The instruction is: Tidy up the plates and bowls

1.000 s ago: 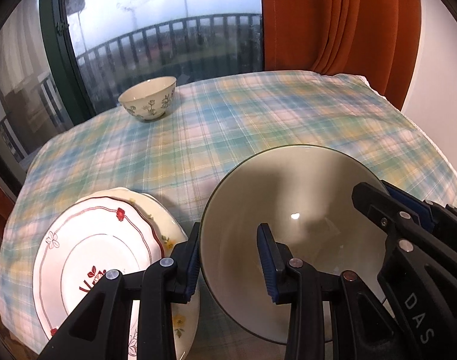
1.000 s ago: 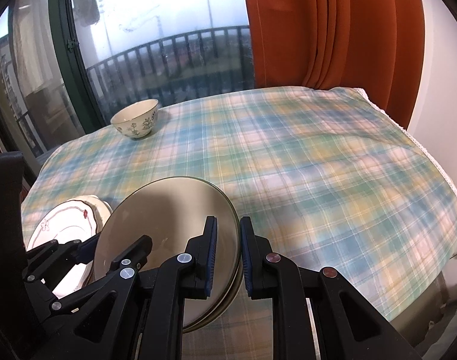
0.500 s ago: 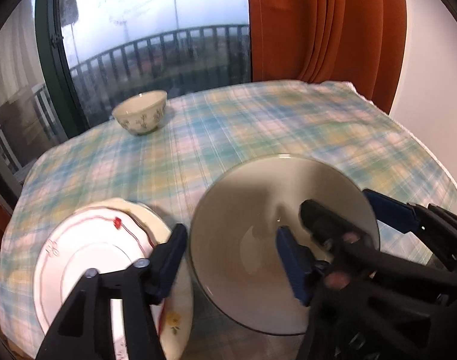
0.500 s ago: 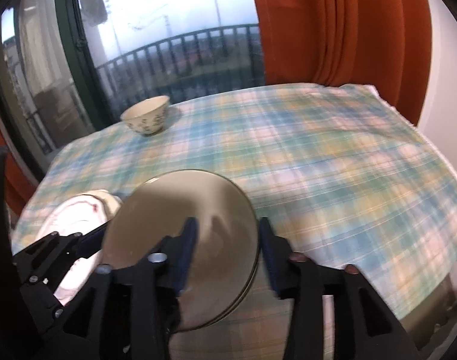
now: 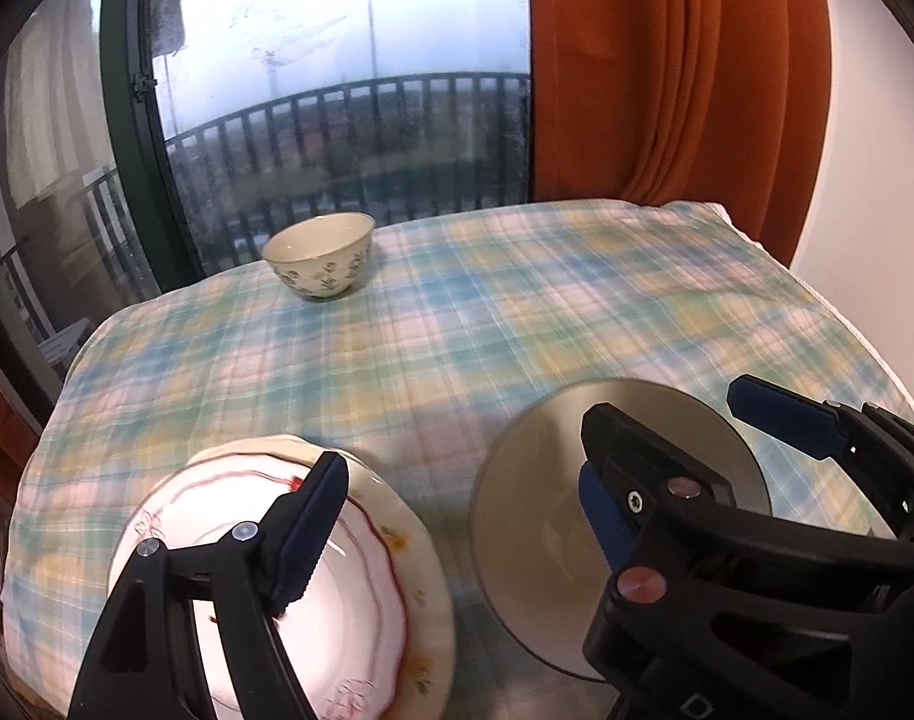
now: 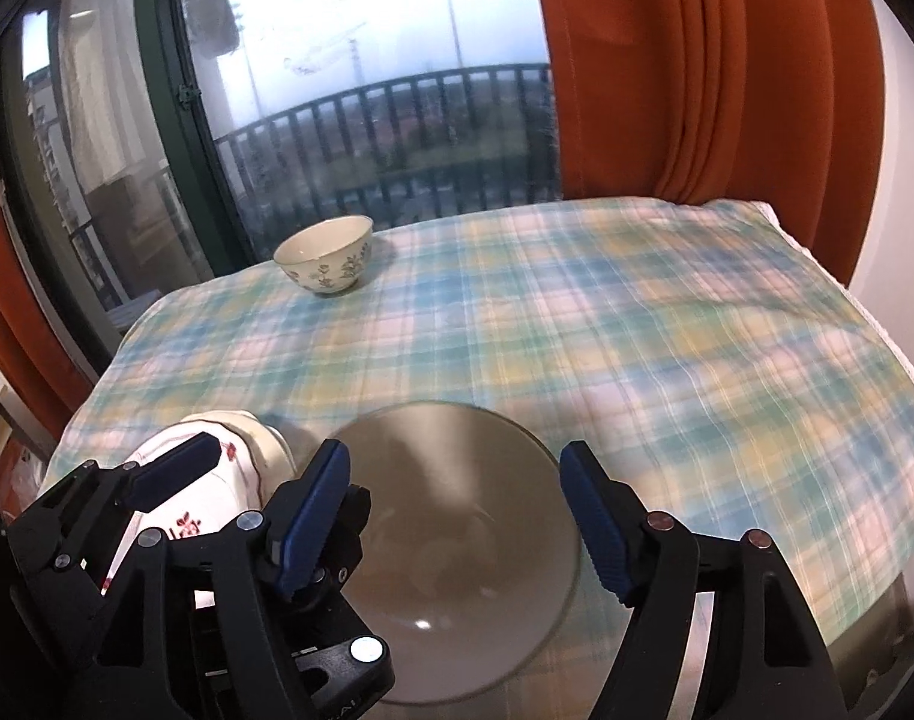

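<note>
Grey bowl (image 6: 457, 540) upright beside stacked floral plates (image 5: 360, 600); small patterned bowl (image 5: 318, 255) far off.

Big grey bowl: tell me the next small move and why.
Probably reach for the small floral bowl across the table. Both claws, left and right, have just been opening and grip nothing; the big grey bowl sits beside the stacked plates.
</note>
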